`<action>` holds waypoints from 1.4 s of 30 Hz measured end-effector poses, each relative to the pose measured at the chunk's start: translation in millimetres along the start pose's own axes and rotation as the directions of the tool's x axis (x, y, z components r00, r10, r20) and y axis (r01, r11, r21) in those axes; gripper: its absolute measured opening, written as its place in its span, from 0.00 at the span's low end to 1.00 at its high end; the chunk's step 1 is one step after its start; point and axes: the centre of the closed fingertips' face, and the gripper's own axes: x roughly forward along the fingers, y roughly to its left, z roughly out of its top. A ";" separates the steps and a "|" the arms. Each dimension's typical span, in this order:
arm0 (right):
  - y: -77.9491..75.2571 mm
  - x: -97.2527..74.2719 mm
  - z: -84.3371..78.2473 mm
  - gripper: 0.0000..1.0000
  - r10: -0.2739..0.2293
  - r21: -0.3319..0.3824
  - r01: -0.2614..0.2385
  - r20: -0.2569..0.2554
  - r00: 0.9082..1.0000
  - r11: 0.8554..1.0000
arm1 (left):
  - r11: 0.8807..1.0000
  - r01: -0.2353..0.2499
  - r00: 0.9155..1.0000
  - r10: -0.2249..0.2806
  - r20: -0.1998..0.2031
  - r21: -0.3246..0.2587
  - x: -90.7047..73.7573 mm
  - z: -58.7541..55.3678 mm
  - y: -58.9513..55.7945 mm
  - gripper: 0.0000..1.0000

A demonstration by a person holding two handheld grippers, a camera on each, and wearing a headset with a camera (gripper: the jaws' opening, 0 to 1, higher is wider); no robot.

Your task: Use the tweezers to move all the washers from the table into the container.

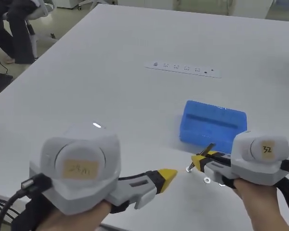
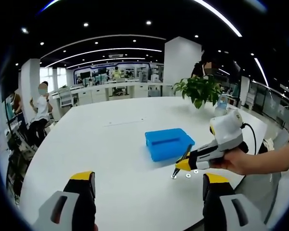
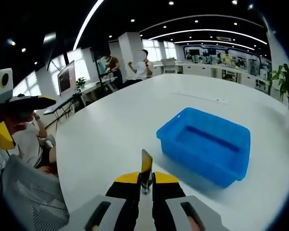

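Note:
The blue container (image 1: 214, 125) stands on the white table (image 1: 111, 96), empty as far as I can see inside (image 3: 207, 144). My right gripper (image 1: 201, 161) is shut on the metal tweezers (image 1: 208, 149), just in front of the container's near wall. The tweezers' tip points down at the table, close to two small washers (image 1: 207, 180) lying by the gripper. From the left gripper view the washers (image 2: 188, 175) lie under the right gripper (image 2: 183, 165), near the container (image 2: 168, 143). My left gripper (image 2: 148, 179) is open and holds nothing, to the left of the right one (image 1: 166, 174).
A white power strip (image 1: 183, 69) lies beyond the container. The table's near edge runs just under both grippers. People sit and stand around desks past the table's far left side (image 2: 38, 110). A potted plant (image 2: 200, 89) stands off the far end.

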 end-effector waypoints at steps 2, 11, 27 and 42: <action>-0.2 1.1 0.8 0.05 -0.012 -0.032 0.012 -0.004 1.000 0.999 | 1.000 -0.001 1.000 0.001 -0.002 -0.003 -0.2 -1.8 0.8 0.95; 2.1 1.9 3.4 0.05 -0.015 -0.045 0.015 -0.002 1.000 0.999 | 1.000 -0.008 1.000 0.008 -0.006 -0.002 -2.2 -5.1 5.1 0.95; 3.6 2.6 1.1 0.05 -0.033 -0.119 0.029 -0.028 0.999 0.992 | 1.000 0.000 1.000 0.000 -0.019 0.011 -0.7 -7.3 9.1 0.93; 7.5 -9.4 21.1 0.04 -0.013 -0.117 0.009 -0.029 0.999 0.993 | 1.000 0.017 1.000 -0.016 -0.027 0.025 -0.8 -8.9 6.5 0.94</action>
